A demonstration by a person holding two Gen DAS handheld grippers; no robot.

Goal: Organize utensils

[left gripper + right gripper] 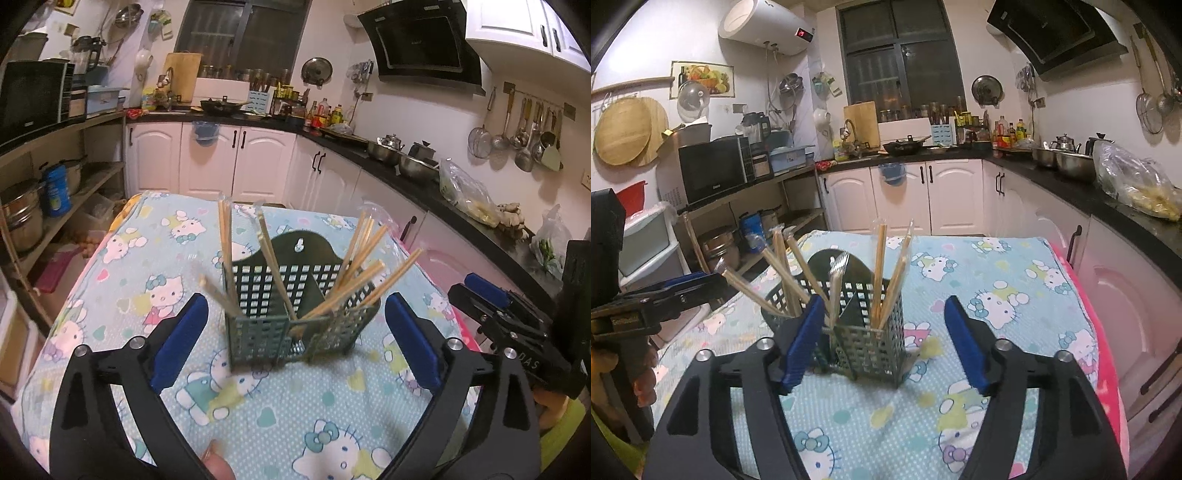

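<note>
A dark green slotted utensil holder (295,317) stands upright on the Hello Kitty tablecloth (280,417), holding several wrapped wooden chopsticks (364,273) that lean outward in its compartments. It also shows in the right wrist view (864,332), with chopsticks (879,273) and a plastic fork (836,284) in it. My left gripper (295,339) is open and empty, its blue pads either side of the holder, just short of it. My right gripper (882,343) is open and empty, close in front of the holder; it shows in the left wrist view (491,295) at the right edge.
The table's far edge faces white cabinets (240,162). A black counter (461,210) with pots and bags runs along the right. Open shelves (55,192) with pots and a microwave stand on the left. A pink cloth (1086,325) hangs at the table's right edge.
</note>
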